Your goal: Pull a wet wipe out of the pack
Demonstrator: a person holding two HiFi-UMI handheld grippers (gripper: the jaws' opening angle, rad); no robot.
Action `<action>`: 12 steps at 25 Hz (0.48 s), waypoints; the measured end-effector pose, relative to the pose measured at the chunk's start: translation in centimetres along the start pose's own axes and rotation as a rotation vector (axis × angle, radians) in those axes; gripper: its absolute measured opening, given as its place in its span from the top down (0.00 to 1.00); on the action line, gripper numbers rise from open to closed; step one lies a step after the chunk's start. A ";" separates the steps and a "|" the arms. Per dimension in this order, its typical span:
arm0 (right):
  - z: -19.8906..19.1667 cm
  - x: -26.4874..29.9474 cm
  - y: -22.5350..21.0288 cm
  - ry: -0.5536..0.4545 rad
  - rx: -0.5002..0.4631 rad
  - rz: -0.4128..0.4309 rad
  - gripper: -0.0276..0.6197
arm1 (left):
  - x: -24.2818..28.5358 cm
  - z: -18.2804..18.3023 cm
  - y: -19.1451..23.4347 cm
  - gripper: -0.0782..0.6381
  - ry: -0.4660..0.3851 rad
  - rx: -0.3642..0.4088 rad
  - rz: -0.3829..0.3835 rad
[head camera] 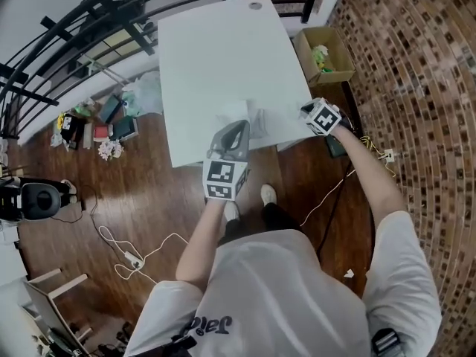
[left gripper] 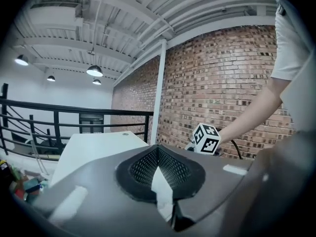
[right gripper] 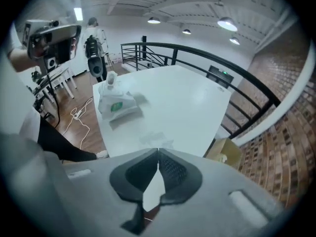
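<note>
The wet wipe pack [right gripper: 117, 106], white with a green label, lies near the table's front edge, and a wipe [right gripper: 111, 80] stands up out of its top. In the head view the pack [head camera: 256, 120] shows as a pale lump just beyond my left gripper [head camera: 239, 126], whose jaws are shut with nothing seen between them [left gripper: 158, 148]. My right gripper [head camera: 309, 111] is over the table's right front corner, tilted down, apart from the pack. Its jaws [right gripper: 158, 152] are shut and empty. A thin flat sheet [right gripper: 156, 139] lies on the table between it and the pack.
The white table [head camera: 223, 50] is bordered by a black railing [head camera: 67, 28] at the back and left. A cardboard box [head camera: 326, 54] sits on the floor to the right by the brick wall. Cables [head camera: 130, 255] and clutter [head camera: 97, 125] lie on the wooden floor.
</note>
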State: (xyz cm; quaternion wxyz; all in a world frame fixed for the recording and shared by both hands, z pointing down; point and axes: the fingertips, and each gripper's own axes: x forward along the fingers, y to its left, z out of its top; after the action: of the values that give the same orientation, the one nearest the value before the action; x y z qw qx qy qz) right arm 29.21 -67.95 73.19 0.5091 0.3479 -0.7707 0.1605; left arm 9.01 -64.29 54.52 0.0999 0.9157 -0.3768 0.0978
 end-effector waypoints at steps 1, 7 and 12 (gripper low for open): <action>-1.1 0.5 0.2 0.010 0.041 -0.005 0.96 | 0.1 -0.4 -0.1 0.87 0.004 0.000 0.002; -1.5 -0.6 1.7 -0.113 0.240 -0.032 0.84 | -0.6 -0.9 -0.2 0.87 0.015 -0.051 0.017; 2.7 -5.8 1.9 -0.298 0.230 -0.115 0.84 | -2.8 1.1 1.3 0.87 -0.032 -0.044 0.056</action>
State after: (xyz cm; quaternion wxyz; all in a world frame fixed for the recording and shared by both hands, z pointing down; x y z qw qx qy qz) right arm 27.46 -66.07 67.06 0.3547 0.4672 -0.7929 0.1648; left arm 6.30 -63.62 52.90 0.1112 0.9038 -0.4058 0.0775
